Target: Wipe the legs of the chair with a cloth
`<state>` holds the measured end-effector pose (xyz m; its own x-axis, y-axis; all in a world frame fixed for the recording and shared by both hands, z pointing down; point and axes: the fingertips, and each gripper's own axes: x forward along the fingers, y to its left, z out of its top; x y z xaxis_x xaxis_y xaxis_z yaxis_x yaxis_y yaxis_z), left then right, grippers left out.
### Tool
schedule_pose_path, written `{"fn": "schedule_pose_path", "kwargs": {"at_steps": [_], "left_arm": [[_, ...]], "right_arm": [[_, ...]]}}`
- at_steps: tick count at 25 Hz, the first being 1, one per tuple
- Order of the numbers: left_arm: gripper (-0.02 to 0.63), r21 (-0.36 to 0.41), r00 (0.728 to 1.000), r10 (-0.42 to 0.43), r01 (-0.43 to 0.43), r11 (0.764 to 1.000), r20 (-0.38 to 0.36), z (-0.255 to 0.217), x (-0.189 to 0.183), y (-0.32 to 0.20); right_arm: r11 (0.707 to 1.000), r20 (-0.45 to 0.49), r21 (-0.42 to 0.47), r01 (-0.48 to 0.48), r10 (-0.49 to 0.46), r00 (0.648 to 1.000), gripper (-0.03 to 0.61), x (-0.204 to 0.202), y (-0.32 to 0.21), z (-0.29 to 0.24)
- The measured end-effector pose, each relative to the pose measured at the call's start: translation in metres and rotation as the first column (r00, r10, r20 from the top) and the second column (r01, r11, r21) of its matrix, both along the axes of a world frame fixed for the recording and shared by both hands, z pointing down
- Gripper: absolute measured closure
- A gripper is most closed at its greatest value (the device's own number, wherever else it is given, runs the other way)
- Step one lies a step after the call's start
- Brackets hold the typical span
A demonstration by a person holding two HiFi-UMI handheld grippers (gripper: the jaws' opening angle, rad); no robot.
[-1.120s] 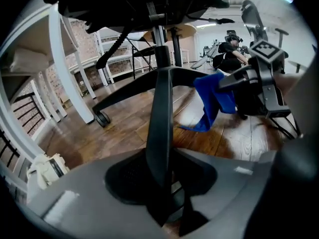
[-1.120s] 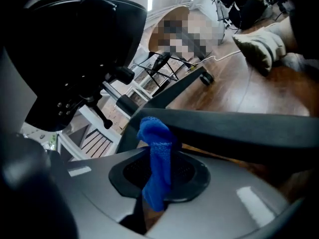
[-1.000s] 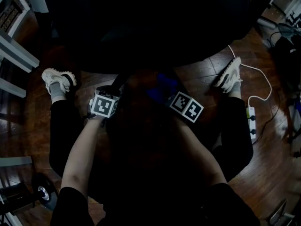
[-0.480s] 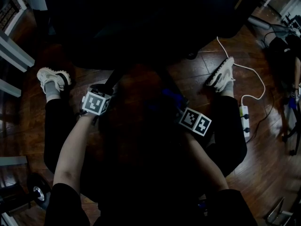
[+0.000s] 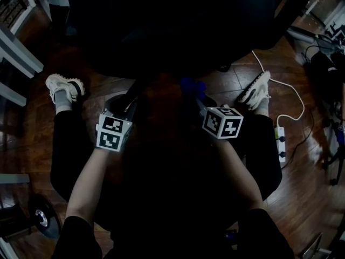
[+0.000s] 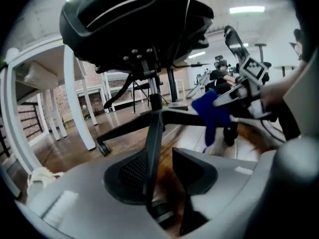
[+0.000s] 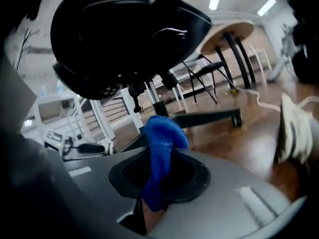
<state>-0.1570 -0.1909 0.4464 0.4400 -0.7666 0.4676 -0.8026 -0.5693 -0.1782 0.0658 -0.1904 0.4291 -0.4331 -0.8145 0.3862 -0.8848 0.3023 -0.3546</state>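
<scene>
The black office chair (image 6: 134,19) stands over me, and one of its dark legs (image 6: 153,143) runs down from the hub between the jaws of my left gripper (image 6: 162,173). Those jaws have just been opening. The leg lies against the left pad, and a gap shows at the right pad. My right gripper (image 7: 159,176) is shut on a blue cloth (image 7: 160,138), which hangs folded from its pads just before the chair's base. From the head view both grippers, left (image 5: 126,99) and right (image 5: 197,93), point under the dark seat (image 5: 161,26). The cloth (image 5: 191,85) shows at the right one's tip.
The person's white shoes (image 5: 64,88) (image 5: 259,88) flank the chair on a wooden floor. A power strip (image 5: 280,142) with a white cable lies at the right. White table legs (image 6: 75,98) stand at the left, a round table (image 7: 229,31) further off, and a weight (image 5: 40,220) lies at the lower left.
Both grippers have come up toward the seat. The right gripper's marker cube has rolled and shows another face. The blue cloth has risen with it.
</scene>
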Motion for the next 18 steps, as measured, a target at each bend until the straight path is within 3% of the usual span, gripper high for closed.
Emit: {"fn": "schedule_pose_path", "kwargs": {"at_steps": [2,4,10,12,18], "left_arm": [[0.457,-0.024,0.993,-0.005,0.002,1.000,-0.116,-0.003,0.018,0.019],[0.457,-0.067,0.982,0.000,-0.013,0.998,-0.188,0.005,0.041,0.034],[0.457,-0.158,0.978,0.046,-0.079,0.984,-0.201,0.032,0.091,0.066],[0.457,-0.170,0.979,0.055,-0.089,0.981,-0.194,0.036,0.096,0.072],[0.457,-0.196,0.975,0.049,-0.092,0.976,-0.217,0.052,0.100,0.072]], "right_arm": [[0.997,-0.154,0.069,0.019,-0.008,0.988,0.497,-0.002,-0.032,-0.011],[0.996,-0.224,0.086,0.026,-0.006,0.975,0.497,-0.005,-0.057,-0.017],[0.997,-0.408,-0.038,0.072,-0.082,0.909,0.495,-0.019,-0.091,0.002],[0.995,-0.425,-0.044,0.087,-0.097,0.900,0.495,-0.015,-0.086,0.004],[0.994,-0.350,-0.080,0.072,-0.095,0.932,0.495,0.012,-0.034,0.019]]}}
